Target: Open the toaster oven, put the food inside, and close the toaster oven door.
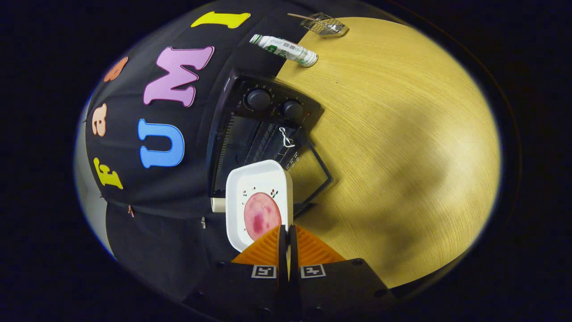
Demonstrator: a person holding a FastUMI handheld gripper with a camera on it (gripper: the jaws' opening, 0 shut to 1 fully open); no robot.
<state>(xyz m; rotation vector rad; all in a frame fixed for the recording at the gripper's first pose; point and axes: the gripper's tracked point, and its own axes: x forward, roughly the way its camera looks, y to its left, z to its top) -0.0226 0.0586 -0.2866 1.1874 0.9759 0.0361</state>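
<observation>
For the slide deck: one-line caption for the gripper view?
Gripper pinching the rim of a white plate with a round meat slice, held before the open toaster oven on the wooden table.

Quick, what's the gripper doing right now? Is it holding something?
Gripper: shut on the white plate with the slice of meat, in front of the open toaster oven.

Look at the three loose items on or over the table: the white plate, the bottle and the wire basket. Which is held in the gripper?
The white plate with the pink slice: the gripper pinches its rim before the open toaster oven. The bottle and wire basket lie far beyond.
</observation>
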